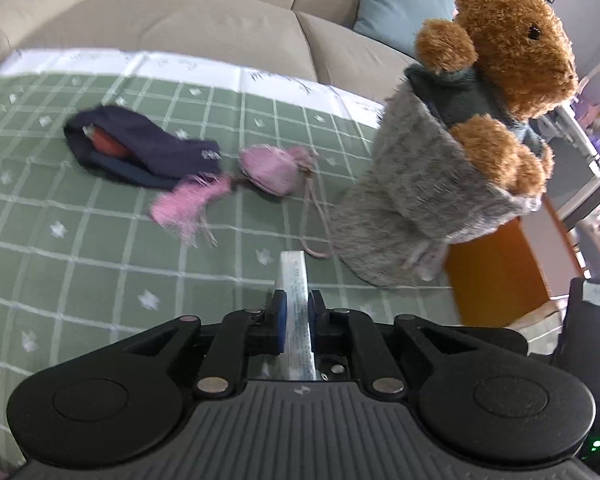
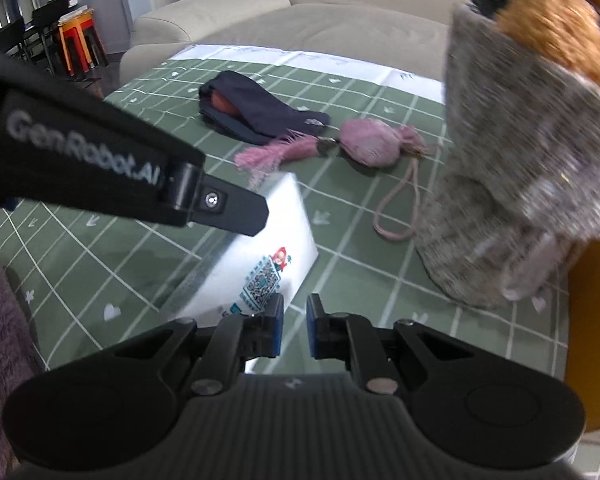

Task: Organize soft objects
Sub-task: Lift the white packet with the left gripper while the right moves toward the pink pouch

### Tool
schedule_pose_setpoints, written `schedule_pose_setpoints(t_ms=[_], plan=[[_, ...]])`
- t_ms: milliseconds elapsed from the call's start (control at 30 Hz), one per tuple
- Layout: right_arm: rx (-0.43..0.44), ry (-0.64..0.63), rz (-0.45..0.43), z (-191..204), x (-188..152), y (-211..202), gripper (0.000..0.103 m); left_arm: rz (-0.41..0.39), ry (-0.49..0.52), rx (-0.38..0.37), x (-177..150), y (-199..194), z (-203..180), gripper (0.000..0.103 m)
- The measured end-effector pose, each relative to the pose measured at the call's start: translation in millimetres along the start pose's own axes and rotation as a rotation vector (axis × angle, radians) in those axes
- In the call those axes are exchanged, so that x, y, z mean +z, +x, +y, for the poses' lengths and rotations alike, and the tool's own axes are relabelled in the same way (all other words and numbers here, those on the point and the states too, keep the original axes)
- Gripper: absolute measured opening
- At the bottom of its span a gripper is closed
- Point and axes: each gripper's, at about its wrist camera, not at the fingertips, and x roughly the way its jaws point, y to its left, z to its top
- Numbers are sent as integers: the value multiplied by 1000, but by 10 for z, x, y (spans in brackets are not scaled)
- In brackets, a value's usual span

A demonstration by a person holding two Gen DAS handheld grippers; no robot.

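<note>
left gripper (image 1: 297,312) fingers clamp flat white printed packet (image 1: 296,300); right gripper (image 2: 295,320) fingers nearly closed, empty, above green checked table (image 2: 100,264)

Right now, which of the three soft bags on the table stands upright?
The grey furry bag with the teddy bear inside. The navy bag and pink pouch lie flat.

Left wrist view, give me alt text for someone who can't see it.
The left gripper pinches a flat white packet above a green checked tablecloth. At right, a brown teddy bear sits in a grey fuzzy pouch; behind lie a navy pouch and pink pouch.
</note>
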Motion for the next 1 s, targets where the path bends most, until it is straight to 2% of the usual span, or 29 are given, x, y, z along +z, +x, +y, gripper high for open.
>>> schedule_pose_setpoints(t_ms=[67,133,200,300,367,500,600,733,833,1000], plan=[[-6,5,-4,-57,-33,-62,11,20,-15,-39,-44,12,-41,15],[-18,-1,2,-99,-79,-129,11,48,-36,-74,-84,35,-56,24],[-23,-1,6,-139,-127,-183,11,67,-41,-81,-128,51,-78,30],[-27,-3,32,-188,-233,-263,11,120,-35,-91,-187,95,-113,46],[-35,-11,47,-205,-315,-311,11,132,-23,-103,-242,112,-141,49],[-42,-1,58,-246,-372,-311,11,140,-8,-87,-304,162,-147,53],[-46,0,58,-238,-356,-286,11,131,2,-70,-321,169,-104,61],[-50,0,63,-246,-338,-234,11,98,87,-7,-287,160,-64,75],[-45,9,63,-270,-308,-200,11,114,150,15,-289,229,-38,75],[-35,13,68,-283,-308,-151,10,153,137,2,-296,387,49,77]])
